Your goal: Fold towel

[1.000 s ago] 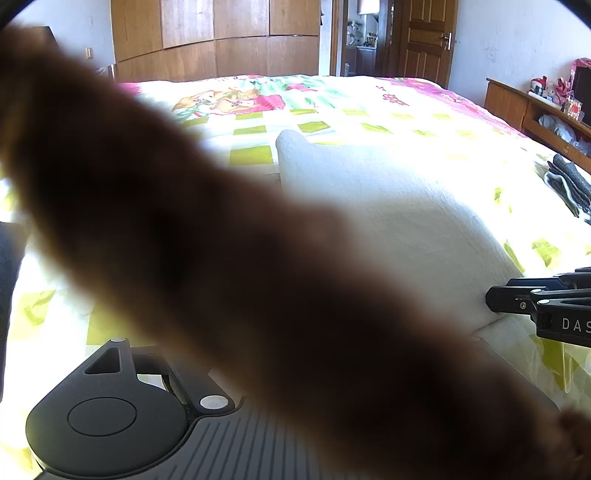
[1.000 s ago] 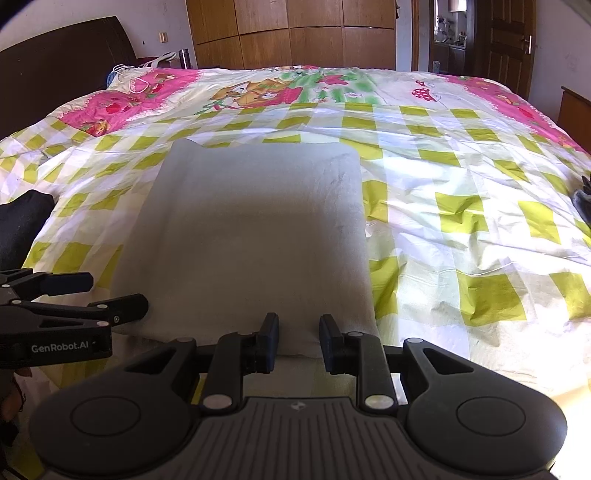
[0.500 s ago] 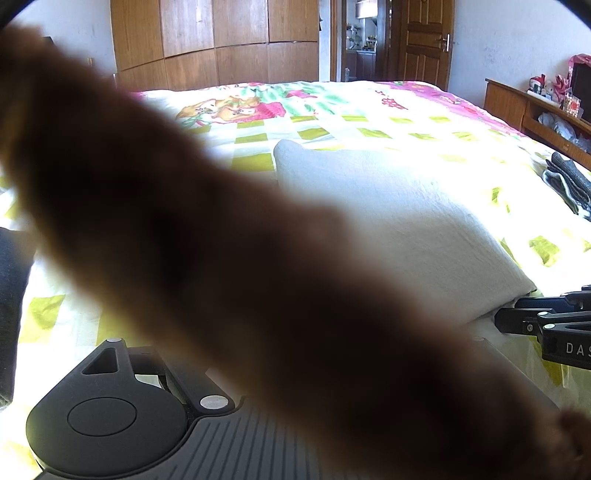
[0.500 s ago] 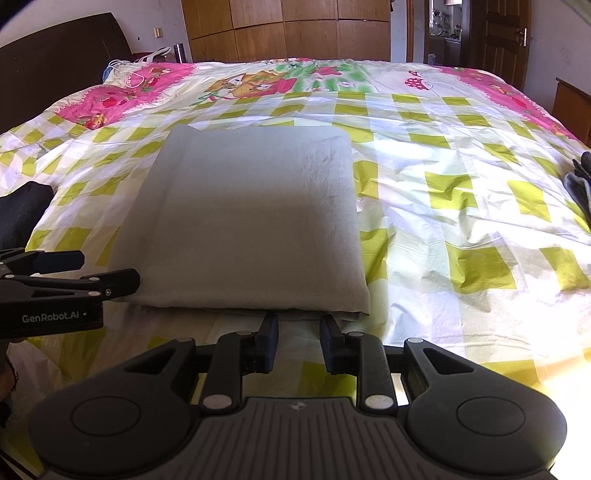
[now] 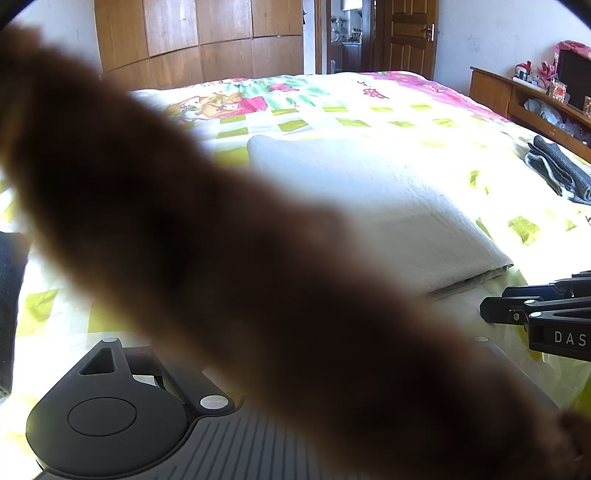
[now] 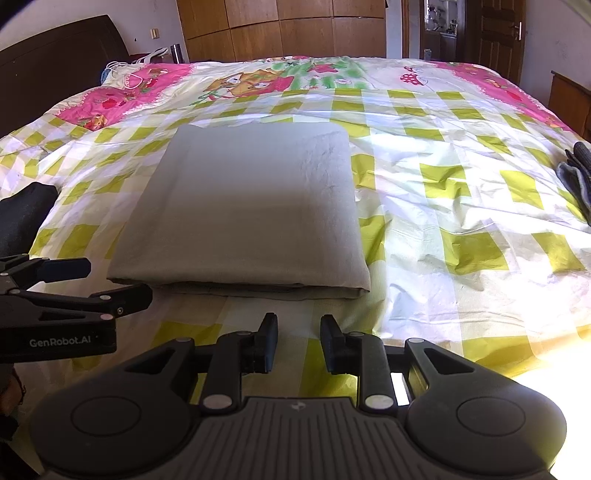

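Observation:
A grey-white towel point(image 6: 251, 206) lies folded into a flat rectangle on the checked bed cover point(image 6: 461, 206). My right gripper point(image 6: 299, 339) sits just short of the towel's near edge, open by a narrow gap with nothing between its fingers. At the towel's near left corner my left gripper point(image 6: 118, 281) has its jaws opening, and nothing is between them. In the left wrist view a blurred brown shape point(image 5: 221, 258) close to the lens hides that gripper's fingers. The towel point(image 5: 388, 206) and my right gripper point(image 5: 495, 301) show beyond it.
A folded dark grey cloth point(image 6: 580, 177) lies at the bed's right edge. A black item point(image 6: 22, 214) sits at the left edge. A dark headboard point(image 6: 55, 66) stands at the far left, wooden wardrobes point(image 6: 295, 29) behind, a wooden shelf unit point(image 5: 535, 99) on the right.
Both grippers have drawn back from the towel's near edge. The right fingers, earlier over that edge, now stand off it above the bed cover. The left fingers have spread wider.

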The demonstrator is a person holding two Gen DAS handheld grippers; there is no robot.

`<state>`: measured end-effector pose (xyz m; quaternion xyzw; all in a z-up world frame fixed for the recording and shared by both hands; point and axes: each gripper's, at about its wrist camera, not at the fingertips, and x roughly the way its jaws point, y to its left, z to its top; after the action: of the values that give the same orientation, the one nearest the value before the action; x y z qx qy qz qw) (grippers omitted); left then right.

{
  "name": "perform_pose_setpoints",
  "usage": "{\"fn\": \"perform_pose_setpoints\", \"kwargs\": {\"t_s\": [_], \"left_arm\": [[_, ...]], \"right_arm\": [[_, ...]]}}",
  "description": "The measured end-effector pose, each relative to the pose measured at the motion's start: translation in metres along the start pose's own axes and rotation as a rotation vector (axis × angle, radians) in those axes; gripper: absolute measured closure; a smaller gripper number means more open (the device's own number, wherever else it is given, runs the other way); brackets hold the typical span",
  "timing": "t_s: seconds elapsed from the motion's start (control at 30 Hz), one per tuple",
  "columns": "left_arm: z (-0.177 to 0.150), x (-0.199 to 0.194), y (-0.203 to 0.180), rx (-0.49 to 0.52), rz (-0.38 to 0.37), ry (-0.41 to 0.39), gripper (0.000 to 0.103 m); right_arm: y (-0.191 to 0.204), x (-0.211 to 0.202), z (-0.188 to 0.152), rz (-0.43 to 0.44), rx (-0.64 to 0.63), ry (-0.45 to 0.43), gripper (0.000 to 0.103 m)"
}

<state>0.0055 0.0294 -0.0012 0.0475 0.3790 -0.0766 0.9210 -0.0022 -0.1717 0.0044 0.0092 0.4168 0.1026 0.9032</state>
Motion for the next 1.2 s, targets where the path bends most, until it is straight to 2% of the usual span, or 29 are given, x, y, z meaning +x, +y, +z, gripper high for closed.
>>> {"fn": "perform_pose_setpoints", "kwargs": {"t_s": [0.4,0.63,0.97,1.2], "left_arm": [[-0.001,0.0,-0.002,-0.005,0.011,0.017,0.011],[-0.001,-0.003,0.0,-0.042,-0.021,0.025,0.007],[-0.002,-0.005,-0.005,-0.034,0.013,0.042,0.003],[-0.003,-0.003,-0.001,-0.076,-0.007,0.072,0.001]], "right_arm": [[0.004,-0.005,-0.004,0.008,-0.004,0.005,0.06],[0.007,-0.008,-0.007,0.01,-0.006,0.007,0.06],[0.008,-0.013,-0.01,0.017,0.0,0.007,0.059],[0.007,-0.016,-0.011,0.031,0.013,0.01,0.059]]}}
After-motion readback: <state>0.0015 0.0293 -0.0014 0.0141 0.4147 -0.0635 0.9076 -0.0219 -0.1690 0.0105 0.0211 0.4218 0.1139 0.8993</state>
